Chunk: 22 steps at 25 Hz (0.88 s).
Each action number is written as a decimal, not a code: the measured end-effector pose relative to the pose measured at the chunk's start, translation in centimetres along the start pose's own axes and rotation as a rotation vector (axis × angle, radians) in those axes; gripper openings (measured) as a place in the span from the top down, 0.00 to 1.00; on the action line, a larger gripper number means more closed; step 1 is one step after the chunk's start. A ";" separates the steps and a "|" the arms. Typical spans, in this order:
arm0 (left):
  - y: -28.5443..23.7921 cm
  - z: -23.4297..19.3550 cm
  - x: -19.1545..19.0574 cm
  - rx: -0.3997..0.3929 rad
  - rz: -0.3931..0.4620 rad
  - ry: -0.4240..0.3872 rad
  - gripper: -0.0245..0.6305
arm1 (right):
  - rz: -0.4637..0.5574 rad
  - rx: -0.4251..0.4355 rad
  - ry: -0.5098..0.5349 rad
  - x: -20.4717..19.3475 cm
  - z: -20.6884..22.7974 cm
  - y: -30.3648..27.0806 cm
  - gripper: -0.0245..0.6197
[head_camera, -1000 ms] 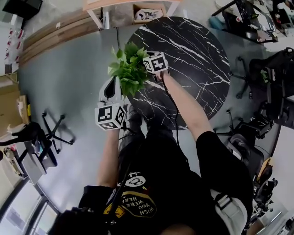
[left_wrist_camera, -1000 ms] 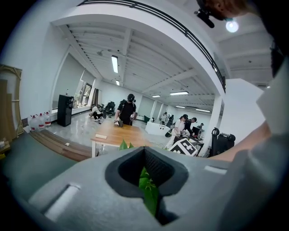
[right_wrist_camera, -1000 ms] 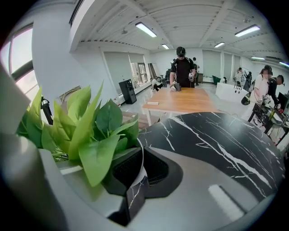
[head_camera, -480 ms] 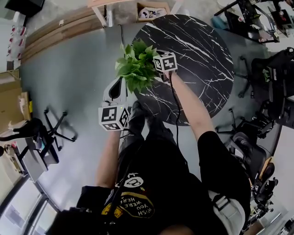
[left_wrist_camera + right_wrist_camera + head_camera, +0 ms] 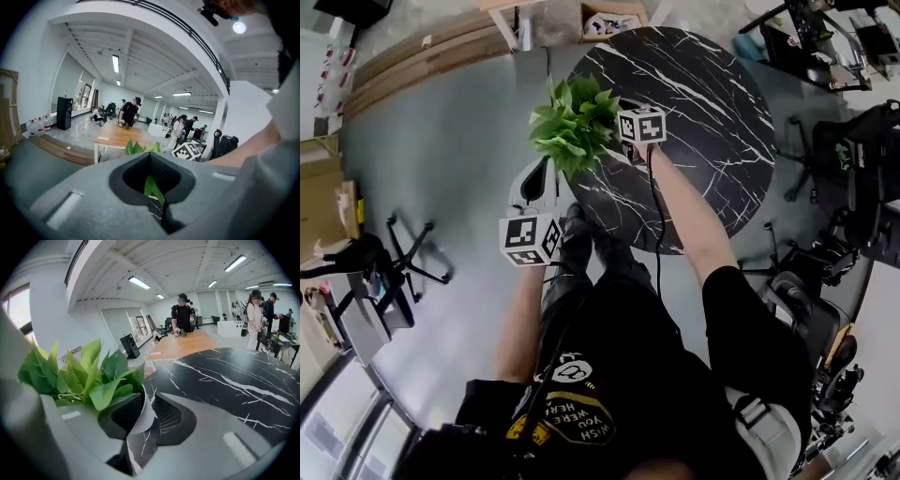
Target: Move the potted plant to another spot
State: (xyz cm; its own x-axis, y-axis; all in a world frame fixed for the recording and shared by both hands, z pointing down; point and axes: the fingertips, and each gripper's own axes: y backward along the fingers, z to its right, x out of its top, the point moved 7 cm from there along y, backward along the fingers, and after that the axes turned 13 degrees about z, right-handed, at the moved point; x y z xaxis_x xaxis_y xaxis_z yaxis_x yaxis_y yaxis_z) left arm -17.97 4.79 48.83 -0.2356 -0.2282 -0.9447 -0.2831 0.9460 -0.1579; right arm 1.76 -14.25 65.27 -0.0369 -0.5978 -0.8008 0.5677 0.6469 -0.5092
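Note:
The potted plant (image 5: 572,127) has bushy green leaves and stands at the left edge of the round black marble table (image 5: 703,112). Its leaves hide the pot in the head view. In the right gripper view the leaves (image 5: 84,376) fill the left side, and the pot's thin white rim (image 5: 142,416) stands between the jaws. My right gripper (image 5: 143,404) has just been opening: the rim leans on the left jaw and a gap shows beside the right one. My left gripper (image 5: 539,178) hangs off the table below the plant, jaws together and empty; a leaf shows past its tips (image 5: 150,157).
A wooden table (image 5: 572,11) with a box under it stands beyond the marble table. An office chair base (image 5: 412,258) and cardboard boxes (image 5: 319,197) are on the left, black chairs (image 5: 853,159) on the right. Several people (image 5: 180,310) stand at a far table.
The right gripper's cube now sits a little further from the leaves than before. The plant stays at the table's left edge. The left gripper has shifted slightly.

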 end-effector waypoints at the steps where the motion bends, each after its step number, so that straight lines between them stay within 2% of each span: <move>1: 0.0 0.1 0.0 0.002 0.001 -0.001 0.96 | 0.008 -0.004 -0.011 0.1 0.2 0.2 0.81; 7: -0.1 0.6 0.2 0.007 0.008 -0.005 0.96 | 0.056 -0.016 -0.065 0.6 1.3 2.3 0.78; 11: 0.2 1.7 0.7 -0.004 0.014 -0.012 0.96 | 0.135 -0.048 -0.069 1.0 0.6 8.3 0.79; 14: 0.8 3.1 1.3 -0.028 0.021 -0.016 0.96 | 0.225 -0.023 -0.037 1.7 -3.7 14.9 0.96; 19: 2.3 6.5 1.3 -0.096 0.001 -0.064 0.96 | 0.283 0.035 0.080 2.0 -12.7 22.6 0.96; 22: 3.5 8.6 0.0 -0.144 -0.037 -0.091 0.96 | 0.289 0.036 0.112 1.3 -15.3 24.9 0.96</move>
State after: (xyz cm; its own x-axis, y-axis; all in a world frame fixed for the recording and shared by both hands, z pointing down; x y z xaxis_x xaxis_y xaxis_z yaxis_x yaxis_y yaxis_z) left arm -10.92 10.04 45.81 -0.1389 -0.2339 -0.9623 -0.4216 0.8932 -0.1563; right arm 3.20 8.28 46.71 0.0408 -0.3343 -0.9416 0.5968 0.7639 -0.2454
